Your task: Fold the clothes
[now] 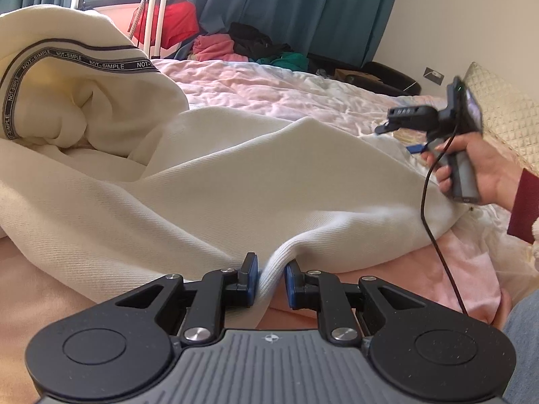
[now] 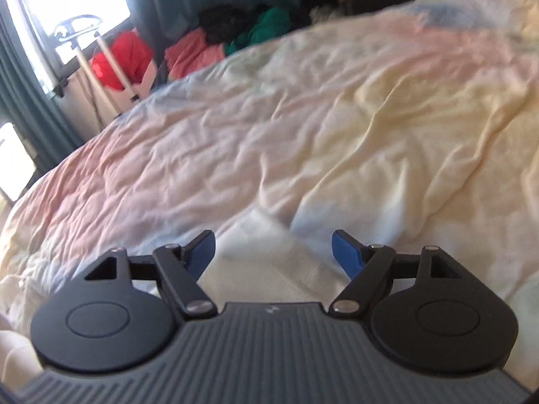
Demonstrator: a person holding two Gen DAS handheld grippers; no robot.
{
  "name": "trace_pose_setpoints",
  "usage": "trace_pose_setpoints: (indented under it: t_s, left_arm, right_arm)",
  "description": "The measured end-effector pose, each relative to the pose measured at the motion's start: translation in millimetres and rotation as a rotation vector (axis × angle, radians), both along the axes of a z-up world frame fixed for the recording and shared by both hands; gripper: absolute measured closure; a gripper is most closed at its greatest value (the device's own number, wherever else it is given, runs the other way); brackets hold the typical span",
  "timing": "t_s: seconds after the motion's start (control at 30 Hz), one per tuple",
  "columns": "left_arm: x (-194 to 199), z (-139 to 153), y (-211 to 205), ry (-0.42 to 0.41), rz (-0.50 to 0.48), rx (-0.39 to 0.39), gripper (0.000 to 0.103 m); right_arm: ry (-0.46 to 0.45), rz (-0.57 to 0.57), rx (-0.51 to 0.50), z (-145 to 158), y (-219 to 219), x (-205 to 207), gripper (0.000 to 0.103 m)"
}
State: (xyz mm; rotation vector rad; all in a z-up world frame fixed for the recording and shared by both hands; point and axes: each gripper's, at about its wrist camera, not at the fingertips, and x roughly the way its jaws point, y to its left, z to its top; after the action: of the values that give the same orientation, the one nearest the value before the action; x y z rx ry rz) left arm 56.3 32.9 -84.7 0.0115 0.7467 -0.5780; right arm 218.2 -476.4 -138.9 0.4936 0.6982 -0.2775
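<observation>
On the bed [image 1: 303,91], the left gripper [image 1: 271,281] pinches the cream garment's [image 1: 219,188] ribbed hem; only the right wrist view shows the right gripper [image 2: 273,252] spread apart.

The left gripper [image 1: 271,277] is pinching a ribbed edge of the cream garment [image 1: 215,181], which is lying rumpled across the pink bedspread [image 1: 286,91]. At the right, a hand [image 1: 485,171] is holding the right gripper [image 1: 401,138] above the garment's far edge.
</observation>
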Motion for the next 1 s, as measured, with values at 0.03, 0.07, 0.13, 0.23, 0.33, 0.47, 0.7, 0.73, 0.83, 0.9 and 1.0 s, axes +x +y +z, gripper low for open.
trace_pose_setpoints:
  t_s: [0.03, 0.07, 0.13, 0.23, 0.33, 0.47, 0.7, 0.73, 0.83, 0.9, 1.0]
  left_arm:
    - [0, 0, 0, 0.0, 0.001, -0.003, 0.086]
    - [1, 0, 0, 0.0, 0.002, -0.006, 0.086]
    - [1, 0, 0, 0.001, 0.004, -0.012, 0.086]
    - [2, 0, 1, 0.001, 0.007, -0.02, 0.086]
    - [5, 0, -1, -0.004, 0.007, -0.032, 0.086]
    - [8, -1, -3, -0.013, 0.005, -0.048, 0.08]
    - [14, -2, -7, -0.028, 0.004, -0.076, 0.051]
    - [15, -3, -7, -0.03, 0.003, -0.08, 0.05]
    - [18, -3, -6, -0.031, 0.013, -0.094, 0.048]
    - [18, -1, -4, -0.031, 0.027, -0.106, 0.047]
    - [16, 2, 1, -0.035, 0.051, -0.125, 0.046]
  right_arm:
    - [0.013, 0.02, 0.019, -6, -2, 2, 0.023]
    - [0.024, 0.038, 0.027, -10, -2, 3, 0.024]
    - [0.03, 0.064, -0.005, -9, 5, 2, 0.04]
    - [0.013, 0.038, -0.001, -1, 5, -2, 0.088]
    - [-0.083, -0.109, -0.035, 23, -4, -12, 0.091]
    - [-0.195, -0.339, -0.001, 38, -27, -32, 0.091]
    - [-0.116, -0.325, 0.012, -4, -38, -19, 0.082]
    - [-0.118, -0.329, 0.024, -3, -38, -21, 0.079]
    - [-0.148, -0.329, 0.053, 6, -34, -35, 0.052]
    - [-0.181, -0.319, 0.064, 18, -27, -50, 0.04]
    - [-0.182, -0.297, 0.115, 39, -14, -77, 0.039]
